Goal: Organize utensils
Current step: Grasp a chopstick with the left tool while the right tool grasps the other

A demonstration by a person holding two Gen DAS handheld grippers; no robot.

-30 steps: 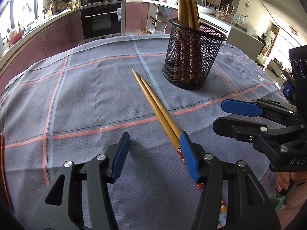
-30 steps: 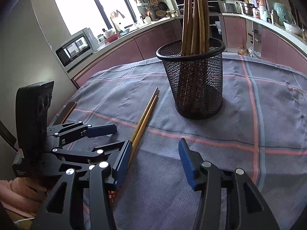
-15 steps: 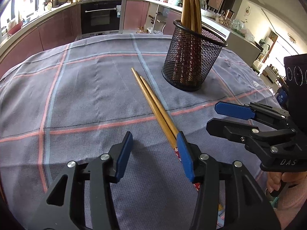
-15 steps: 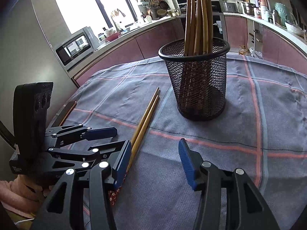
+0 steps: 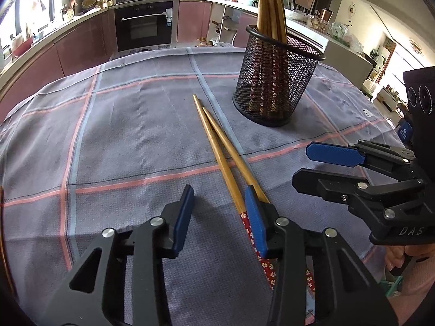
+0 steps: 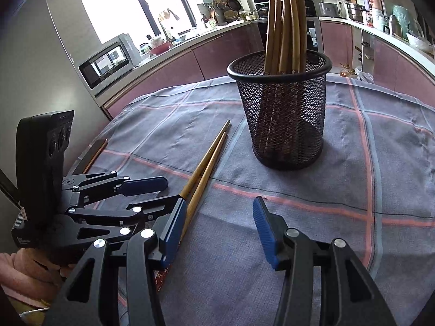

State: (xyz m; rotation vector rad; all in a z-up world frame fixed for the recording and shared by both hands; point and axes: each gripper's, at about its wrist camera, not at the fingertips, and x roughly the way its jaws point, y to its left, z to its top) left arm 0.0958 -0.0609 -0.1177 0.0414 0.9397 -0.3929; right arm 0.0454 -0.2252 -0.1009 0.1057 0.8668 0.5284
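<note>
Loose chopsticks (image 5: 217,149): two golden-brown wooden sticks with red flower-patterned handle ends, lying flat on the cloth.
Pose: side by side, thin tips nearly touching and pointing away toward the far side of the table; the sticks spread slightly toward the patterned ends.
Place: just beside the holder, on its left in the left wrist view, apart from it.
Holder (image 5: 274,87): black wire-mesh cup, round, standing upright on the cloth.
Contents: a bundle of matching chopsticks (image 6: 285,24) standing in the holder, thin tips up, leaning together; patterned ends show dimly through the mesh.
</note>
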